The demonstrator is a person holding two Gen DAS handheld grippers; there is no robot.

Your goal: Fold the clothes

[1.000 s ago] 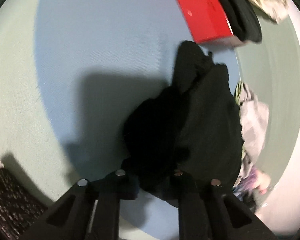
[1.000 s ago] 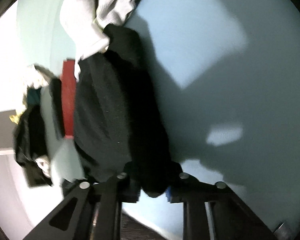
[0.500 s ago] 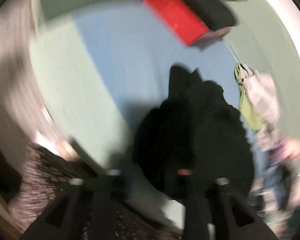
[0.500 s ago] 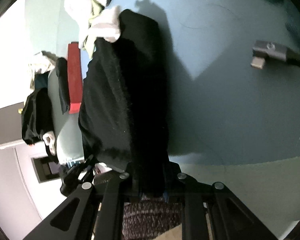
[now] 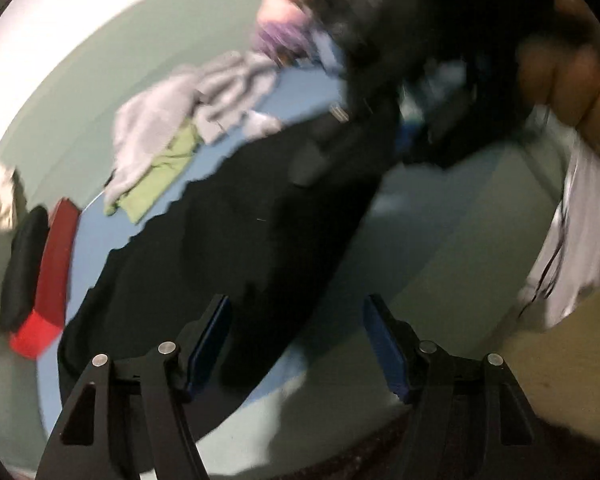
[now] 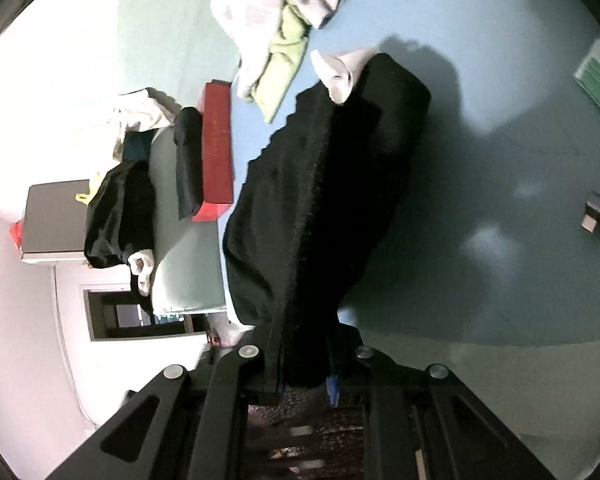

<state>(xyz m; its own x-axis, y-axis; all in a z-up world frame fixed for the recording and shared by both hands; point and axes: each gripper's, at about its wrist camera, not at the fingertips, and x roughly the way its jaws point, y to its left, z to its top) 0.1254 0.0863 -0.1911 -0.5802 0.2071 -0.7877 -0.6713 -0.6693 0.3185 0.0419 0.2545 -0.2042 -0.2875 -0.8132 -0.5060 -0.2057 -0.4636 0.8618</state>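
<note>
One black garment (image 6: 320, 200) pinched in right hand-held gripper (image 6: 306, 364) (left gaping)

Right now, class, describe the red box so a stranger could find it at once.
Start at the blue sheet with the big black garment on it. At the sheet's edge beyond the garment lies the red box, a folded black cloth against it: the only red, hard-edged thing there.

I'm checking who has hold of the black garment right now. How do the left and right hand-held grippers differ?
The left hand-held gripper has just been opening: its blue pads stand wide apart and press on nothing, while the right hand-held gripper is clamped on the black garment. The left looks at the garment draped ahead of it; the right has the cloth running straight out of its jaws. Both are black with two fingers.
</note>
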